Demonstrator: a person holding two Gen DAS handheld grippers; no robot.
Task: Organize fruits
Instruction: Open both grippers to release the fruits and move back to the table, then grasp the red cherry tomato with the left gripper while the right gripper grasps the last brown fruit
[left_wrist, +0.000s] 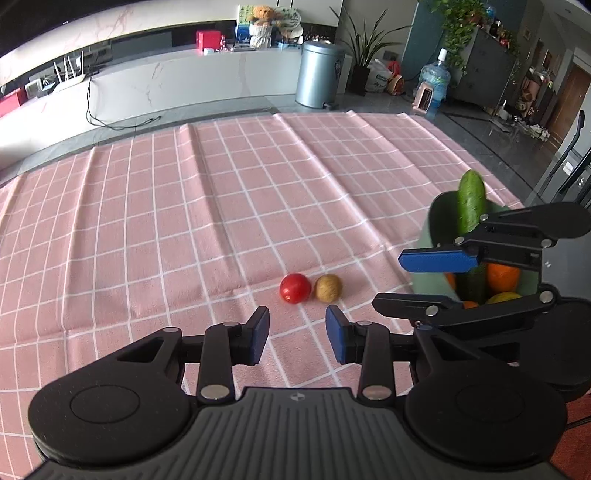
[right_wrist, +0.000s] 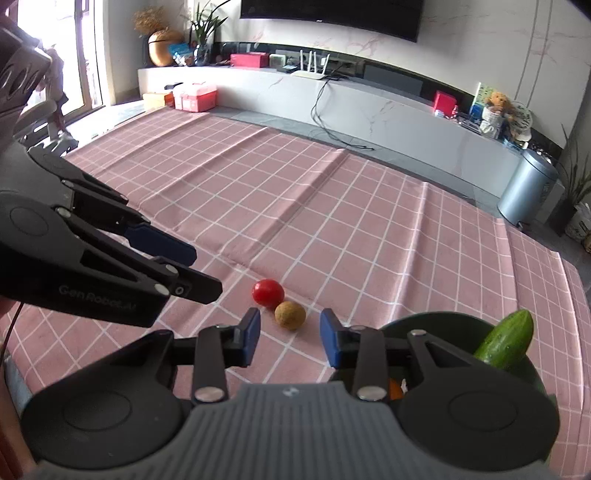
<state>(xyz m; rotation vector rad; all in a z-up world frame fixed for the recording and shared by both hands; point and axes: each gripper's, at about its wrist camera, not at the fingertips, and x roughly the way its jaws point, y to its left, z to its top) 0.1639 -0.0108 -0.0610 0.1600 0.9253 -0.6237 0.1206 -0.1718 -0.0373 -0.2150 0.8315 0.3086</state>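
Sitting loose on the pink checked cloth (left_wrist: 184, 206) of the worktop are two small fruits: a red tomato (left_wrist: 295, 288) and a brown round fruit (left_wrist: 328, 287), touching or nearly so, w/ the brown one on the side toward the green bowl (left_wrist: 434, 236). Both look light and smooth, so prob. apt to roll if nudged. Tomato is likely thin-skinned and soft; take it across its widest part w/ gentle squeeze. Brown fruit looks firmer, rough-skinned, so better grip; same hold across the middle.

Bowl stands near the fruits and already carries a cucumber (left_wrist: 471, 206) leaning upright over its rim, plus orange fruit (left_wrist: 502, 277) and something yellow, partly hidden.

Left gripper (left_wrist: 297, 336) hovers just short of the pair, fingers wide, nothing held. Right gripper (right_wrist: 290, 338) sits beside the bowl, fingers also wide and empty, the brown fruit roughly btw its tips.
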